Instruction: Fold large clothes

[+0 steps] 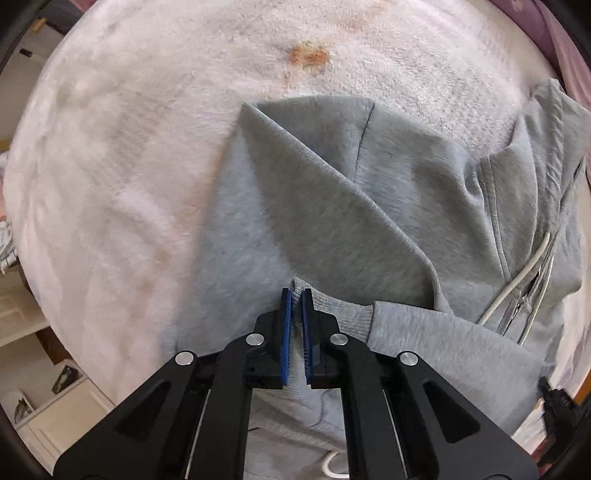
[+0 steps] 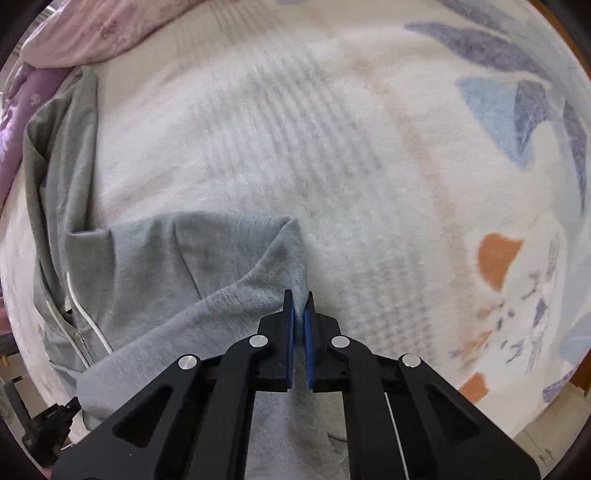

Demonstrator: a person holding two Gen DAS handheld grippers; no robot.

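A grey zip hoodie [image 1: 314, 221] lies on a fluffy white blanket [image 1: 129, 166], one sleeve folded slantwise across its body. My left gripper [image 1: 296, 293] points down and is shut on the ribbed cuff [image 1: 343, 314] of that sleeve, with fabric pinched between the blue pads. In the right wrist view the hoodie [image 2: 166, 266] fills the lower left. My right gripper [image 2: 298, 295] is shut on the edge of a folded grey sleeve there. White drawstrings [image 1: 517, 288] [image 2: 85, 306] run beside the zip.
The blanket [image 2: 295, 147] carries blue and orange prints [image 2: 498, 258] to the right and an orange stain [image 1: 308, 55] further out. A purple quilt [image 2: 92, 33] is bunched along the far edge. White cabinets [image 1: 37, 369] stand beyond the bed's left edge.
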